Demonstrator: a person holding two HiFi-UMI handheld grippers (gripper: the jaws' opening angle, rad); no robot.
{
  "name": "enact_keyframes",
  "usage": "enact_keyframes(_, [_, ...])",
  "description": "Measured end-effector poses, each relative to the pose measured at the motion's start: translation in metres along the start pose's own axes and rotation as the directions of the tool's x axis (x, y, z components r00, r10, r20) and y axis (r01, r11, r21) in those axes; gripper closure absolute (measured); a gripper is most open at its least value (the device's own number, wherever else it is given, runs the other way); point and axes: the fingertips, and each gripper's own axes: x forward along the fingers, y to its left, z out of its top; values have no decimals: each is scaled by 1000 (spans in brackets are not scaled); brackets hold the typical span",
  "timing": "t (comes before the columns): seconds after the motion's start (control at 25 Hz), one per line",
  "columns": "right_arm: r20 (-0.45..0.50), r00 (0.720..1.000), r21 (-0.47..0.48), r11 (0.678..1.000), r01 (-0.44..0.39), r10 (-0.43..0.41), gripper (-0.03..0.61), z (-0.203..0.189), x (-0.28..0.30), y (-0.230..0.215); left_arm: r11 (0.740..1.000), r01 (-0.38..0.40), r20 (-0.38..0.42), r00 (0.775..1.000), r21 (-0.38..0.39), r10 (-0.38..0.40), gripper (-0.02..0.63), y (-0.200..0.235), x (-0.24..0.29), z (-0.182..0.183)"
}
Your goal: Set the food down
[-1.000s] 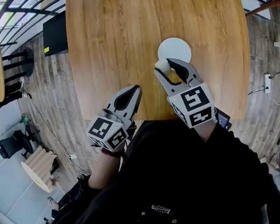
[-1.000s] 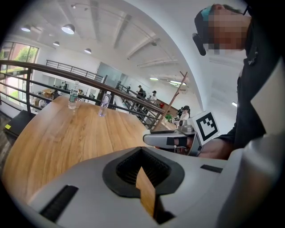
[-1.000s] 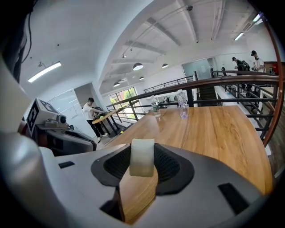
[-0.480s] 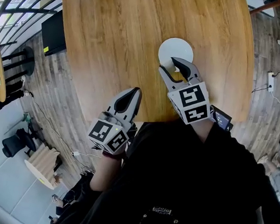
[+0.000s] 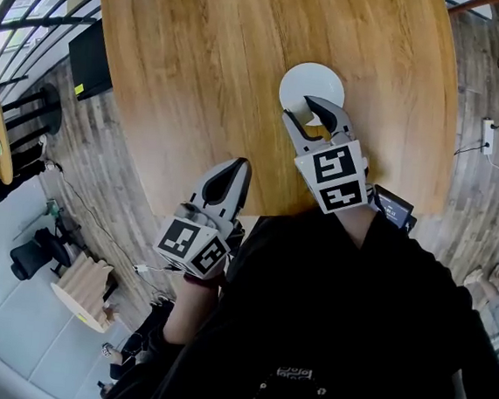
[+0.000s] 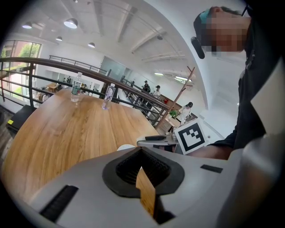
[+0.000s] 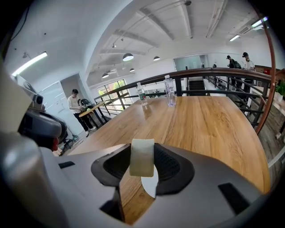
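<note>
Left hand-held gripper (image 5: 235, 168): jaws closed on nothing, hanging at the near edge of the table (image 5: 210, 59), well apart from the plate. Right hand-held gripper (image 5: 302, 113): jaws clamped on a pale food piece (image 7: 142, 157), which stands with its long axis upright between the pads. The white plate (image 5: 318, 76) lies directly below and just ahead of these jaws, so a short descent appears to be all that remains.
</note>
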Motion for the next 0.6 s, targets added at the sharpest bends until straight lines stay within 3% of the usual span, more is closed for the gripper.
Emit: enact_keyframes(0.6, [-64, 998, -29, 999, 13, -15, 407, -28, 36, -11, 998, -54, 1, 999, -44, 54, 609, 5, -17, -19])
